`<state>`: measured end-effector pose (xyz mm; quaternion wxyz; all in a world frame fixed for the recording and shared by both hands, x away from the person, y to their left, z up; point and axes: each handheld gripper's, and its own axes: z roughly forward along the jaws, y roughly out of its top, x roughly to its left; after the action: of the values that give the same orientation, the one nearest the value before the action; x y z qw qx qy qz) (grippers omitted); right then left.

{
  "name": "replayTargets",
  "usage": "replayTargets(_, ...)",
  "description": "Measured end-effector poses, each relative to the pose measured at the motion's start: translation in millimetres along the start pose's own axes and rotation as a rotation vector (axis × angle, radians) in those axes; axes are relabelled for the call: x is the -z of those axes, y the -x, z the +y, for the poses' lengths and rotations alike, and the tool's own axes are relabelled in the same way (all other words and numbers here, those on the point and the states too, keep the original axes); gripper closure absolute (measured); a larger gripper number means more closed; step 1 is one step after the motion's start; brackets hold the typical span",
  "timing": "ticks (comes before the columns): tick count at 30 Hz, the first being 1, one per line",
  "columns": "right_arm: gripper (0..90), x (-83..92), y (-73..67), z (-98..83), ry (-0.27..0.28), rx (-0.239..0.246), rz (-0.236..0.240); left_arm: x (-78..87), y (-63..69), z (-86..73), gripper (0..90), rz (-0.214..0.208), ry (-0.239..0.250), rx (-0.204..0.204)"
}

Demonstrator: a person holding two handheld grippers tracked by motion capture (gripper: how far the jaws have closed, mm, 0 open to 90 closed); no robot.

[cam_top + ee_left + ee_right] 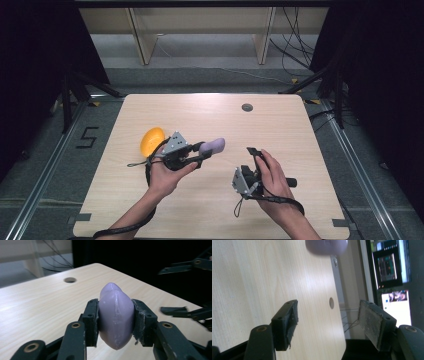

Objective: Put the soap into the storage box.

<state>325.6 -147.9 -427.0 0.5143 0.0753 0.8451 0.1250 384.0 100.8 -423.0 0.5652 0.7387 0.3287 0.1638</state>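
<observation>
A smooth lilac oval object [115,315] is clamped between the pads of my left gripper [115,317], held just above the wooden table. From above, the left gripper [206,150] sits left of the table's centre with the lilac object [214,146] sticking out toward the right. An orange oval object [152,140] lies on the table just behind that hand. My right gripper [253,151] is turned on its side to the right of centre. Its jaws [329,320] stand wide apart with nothing between them. The lilac object [325,246] shows blurred at the top edge.
The light wooden table [280,130] has a round cable hole [247,107] near its far edge. Black tripod legs [75,90] stand off the back left corner and cables [295,50] lie on the floor beyond. Monitors [390,267] glow beyond the table.
</observation>
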Motion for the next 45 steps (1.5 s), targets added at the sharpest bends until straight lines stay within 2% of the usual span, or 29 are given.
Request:
replayTargets(1, 33.9, 0.0, 0.0, 0.0, 0.000, 0.000, 0.000, 0.0, 0.0, 0.0, 59.0, 0.000, 0.000, 0.000)
replayTargets(3, 34.1, 0.7, 1.1, -6.0, 0.002, -0.023, 0.007, 1.6, -2.2, -1.1, 59.0, 0.029, 0.023, 0.002)
replayTargets(5, 34.0, 2.5, 1.6, -11.0, -0.010, -0.054, 0.008, 5.7, -2.2, -2.4, 59.0, 0.090, 0.053, 0.015)
replayTargets(6, 34.0, 3.3, 2.8, -13.7, -0.009, -0.048, 0.010, 8.5, -1.4, -3.6, 59.0, 0.128, 0.063, 0.017)
replayTargets(7, 34.0, 4.2, 1.4, -15.4, -0.020, -0.085, 0.012, 10.4, -1.0, -5.3, 59.0, 0.158, 0.083, 0.015)
replayTargets(8, 34.0, 4.3, 3.0, -18.1, -0.014, -0.066, 0.011, 12.7, -0.1, -7.2, 59.0, 0.188, 0.097, 0.020)
replayTargets(10, 34.0, 4.7, 3.5, -22.1, -0.009, -0.065, 0.010, 16.2, 0.1, -12.4, 59.0, 0.230, 0.121, 0.019)
replayTargets(11, 34.0, 6.7, 1.7, -24.0, -0.021, -0.102, 0.020, 17.2, 0.3, -15.1, 59.0, 0.253, 0.133, 0.010)
replayTargets(12, 34.0, 6.7, 1.1, -25.0, -0.025, -0.119, 0.021, 18.6, 0.5, -17.6, 59.0, 0.279, 0.140, -0.004)
replayTargets(14, 34.1, 7.0, 1.8, -26.2, -0.024, -0.114, 0.022, 21.3, 0.0, -21.6, 59.0, 0.315, 0.157, -0.010)
replayTargets(19, 34.1, 6.0, 2.6, -28.9, -0.021, -0.130, 0.034, 27.1, -4.4, -29.4, 59.0, 0.388, 0.179, -0.037)
replayTargets(20, 34.1, 5.7, 2.8, -29.1, -0.023, -0.135, 0.036, 27.5, -4.4, -31.6, 59.0, 0.394, 0.179, -0.015)
replayTargets(21, 34.1, 5.2, 2.5, -29.2, -0.023, -0.141, 0.034, 28.3, -5.7, -33.4, 59.0, 0.402, 0.184, -0.012)
replayTargets(22, 34.1, 4.5, 3.4, -29.0, -0.018, -0.126, 0.033, 29.3, -6.9, -35.0, 59.0, 0.414, 0.185, -0.007)
replayTargets(24, 34.1, 4.2, 2.5, -28.7, -0.028, -0.141, 0.030, 31.6, -9.7, -37.7, 59.0, 0.439, 0.190, 0.002)
replayTargets(25, 34.1, 4.0, 3.4, -29.6, -0.021, -0.119, 0.031, 33.1, -11.8, -38.9, 59.0, 0.448, 0.196, 0.005)
replayTargets(27, 34.2, 3.4, 3.3, -29.9, -0.023, -0.115, 0.034, 36.3, -15.9, -40.3, 59.0, 0.470, 0.202, 0.013)
replayTargets(31, 34.2, 2.1, 2.6, -30.1, -0.025, -0.120, 0.040, 42.8, -26.3, -42.0, 59.0, 0.519, 0.216, 0.018)
replayTargets(32, 34.3, 1.9, 3.0, -30.1, -0.024, -0.115, 0.040, 46.1, -31.9, -43.2, 59.0, 0.553, 0.222, 0.019)
replayTargets(33, 34.3, 1.9, 3.0, -30.1, -0.024, -0.115, 0.040, 46.1, -31.9, -43.2, 59.0, 0.553, 0.222, 0.019)
replayTargets(37, 34.2, 1.9, 3.3, -30.4, -0.026, -0.116, 0.043, 51.9, -44.8, -47.3, 59.0, 0.621, 0.232, 0.025)
replayTargets(38, 34.2, 2.5, 2.0, -30.4, -0.035, -0.139, 0.042, 53.2, -48.4, -48.7, 59.0, 0.633, 0.232, 0.027)
replayTargets(42, 34.2, 2.6, 2.2, -30.0, -0.034, -0.149, 0.043, 57.8, -59.7, -53.6, 59.0, 0.675, 0.226, 0.033)
replayTargets(45, 34.2, 2.9, 3.4, -29.8, -0.037, -0.119, 0.041, 59.8, -65.0, -55.6, 59.0, 0.706, 0.225, 0.038)
